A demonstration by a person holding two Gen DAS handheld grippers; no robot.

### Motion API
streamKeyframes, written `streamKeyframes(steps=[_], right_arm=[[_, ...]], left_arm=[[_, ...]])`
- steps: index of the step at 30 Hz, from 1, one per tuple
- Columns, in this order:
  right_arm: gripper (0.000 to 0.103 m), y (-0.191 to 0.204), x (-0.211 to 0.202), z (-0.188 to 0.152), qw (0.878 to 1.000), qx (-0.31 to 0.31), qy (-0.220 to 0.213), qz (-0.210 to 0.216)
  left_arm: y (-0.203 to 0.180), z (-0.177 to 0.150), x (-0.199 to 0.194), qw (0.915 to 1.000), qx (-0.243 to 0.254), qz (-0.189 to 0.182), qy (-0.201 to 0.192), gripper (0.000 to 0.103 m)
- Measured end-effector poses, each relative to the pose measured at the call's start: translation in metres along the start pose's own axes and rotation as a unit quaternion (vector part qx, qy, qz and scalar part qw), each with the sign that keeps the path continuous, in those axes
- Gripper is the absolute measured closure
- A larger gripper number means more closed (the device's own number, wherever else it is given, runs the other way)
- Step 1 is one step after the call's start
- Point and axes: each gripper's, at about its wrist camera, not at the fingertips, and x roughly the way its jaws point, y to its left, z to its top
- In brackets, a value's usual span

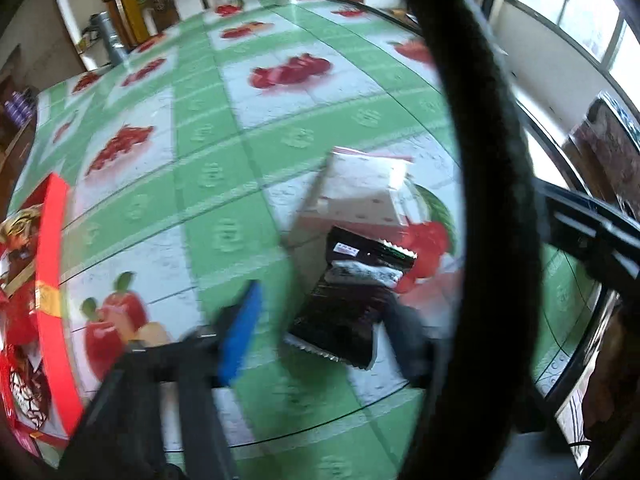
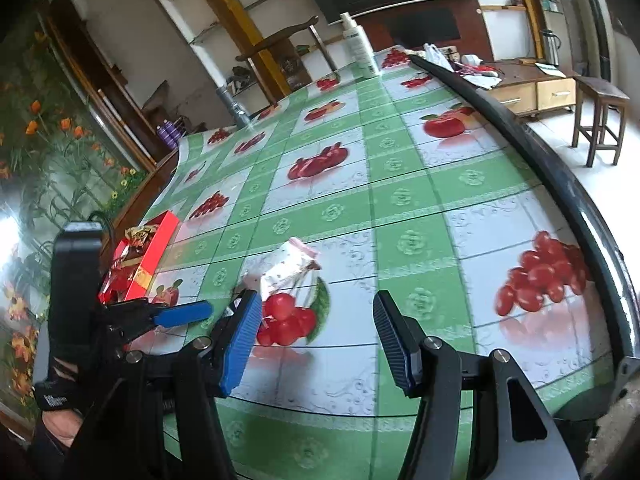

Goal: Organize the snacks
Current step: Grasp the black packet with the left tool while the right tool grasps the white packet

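A black snack packet lies flat on the fruit-print tablecloth, its serrated end toward the camera, touching the near edge of a white red-striped snack pouch that sits just beyond it. The left gripper brackets the black packet: one blue pad stands off to its left with bare cloth between them, while the dark finger on the other side is at the packet's right edge — a wide spread, not yet closed, though motion blur leaves contact uncertain. The approach looks like the start of a pick.

Well to the left of the black packet stands a red gift box already holding wrapped sweets, probably the place the loose snacks are bound for.

From the right wrist view, the right gripper hovers above the cloth on the near side of the white pouch, its jaws wide and empty; the black packet cannot be made out there, apparently hidden behind a pad. A white bottle stands at the table's far edge, well beyond both snacks.
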Motion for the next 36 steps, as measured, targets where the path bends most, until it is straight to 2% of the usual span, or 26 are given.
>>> streamKeyframes(steps=[1,5,11,17,20,23,26,28,29,30,36], right_arm=[[0.045,0.006,0.004,0.001,1.0,-0.006,0.004,0.002],[0.045,0.028,0.021,0.003,0.999,-0.025,0.017,0.02],[0.045,0.055,0.058,0.013,0.998,-0.044,0.053,0.001],[0.045,0.069,0.088,0.017,0.993,-0.069,0.074,-0.053],[0.045,0.07,0.094,0.02,0.992,-0.075,0.072,-0.078],[0.044,0.07,0.1,0.026,0.99,-0.077,0.075,-0.091],[0.043,0.073,0.106,0.031,0.987,-0.094,0.076,-0.11],[0.045,0.077,0.11,0.03,0.982,-0.12,0.074,-0.126],[0.054,0.08,0.112,0.029,0.978,-0.14,0.073,-0.135],[0.057,0.082,0.113,0.027,0.974,-0.159,0.071,-0.146],[0.058,0.07,0.102,0.027,0.977,-0.161,0.061,-0.125]], left_arm=[[0.006,-0.001,-0.001,1.0,-0.008,0.001,0.0,0.068],[0.038,-0.01,-0.007,0.9987,-0.051,0.01,0.0,0.069],[0.073,-0.024,-0.021,0.9947,-0.102,0.004,-0.007,0.074],[0.09,-0.032,-0.024,0.9916,-0.129,-0.003,-0.006,0.074],[0.095,-0.035,-0.025,0.9907,-0.135,-0.016,-0.006,0.074],[0.096,-0.035,-0.022,0.9911,-0.132,-0.015,-0.004,0.068],[0.096,-0.034,-0.019,0.9913,-0.13,-0.02,-0.001,0.057],[0.095,-0.033,-0.018,0.9913,-0.129,-0.026,0.001,0.038],[0.096,-0.033,-0.017,0.9911,-0.131,-0.025,0.003,0.032],[0.097,-0.032,-0.016,0.991,-0.132,-0.023,0.004,0.028],[0.091,-0.03,-0.013,0.993,-0.117,-0.007,0.009,0.025]])
